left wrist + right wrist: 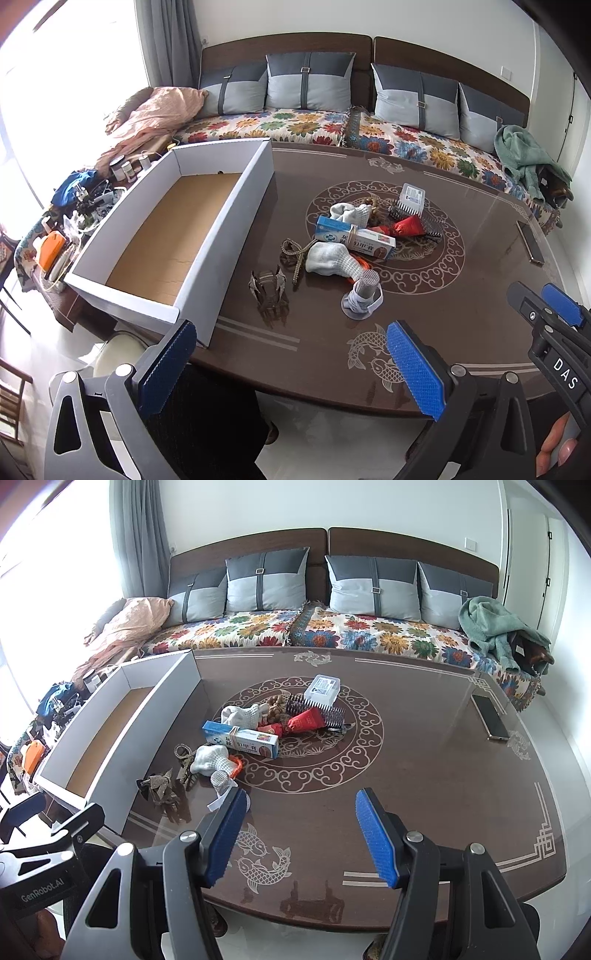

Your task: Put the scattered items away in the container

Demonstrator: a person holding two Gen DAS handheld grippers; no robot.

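Two grippers: both sit at the near edge of the table, held apart from the clutter.
Left gripper (295,365): blue ribbed pads spread wide, nothing between them; it hovers over the table's near edge, just beside the box corner.
Right gripper (299,838): pads spread wide and empty, above a pair of inlaid fish on the table top.
Writing on the tools: "DAS" in white on the right gripper's body, seen from the left camera; "GenRobot.AI" on the left gripper's body, seen from the right camera.
Hand (557,450): fingers wrap the right gripper's handle at the picture's lower right.
Table (443,775): dark brown, glossy, with pale scroll and fish patterns.
Container (173,236): white cardboard box with a bare brown floor, on the table's left side, nothing inside.
Nearest items: metallic hair claw (267,291); silver mesh cylinder (365,286) on white cloth; beaded chain (293,254).
Middle of pile: white sock (330,258); blue and white toothpaste carton (354,240) with Chinese print, too small to read.
Far items: second white sock (349,212); red tube (408,226); black comb (417,218); clear plastic box (413,195) with a printed label, unreadable.
Phone (490,718): lies alone near the table's right edge, well apart from the pile.
Behind: sofa (332,631) with floral cover and grey cushions.
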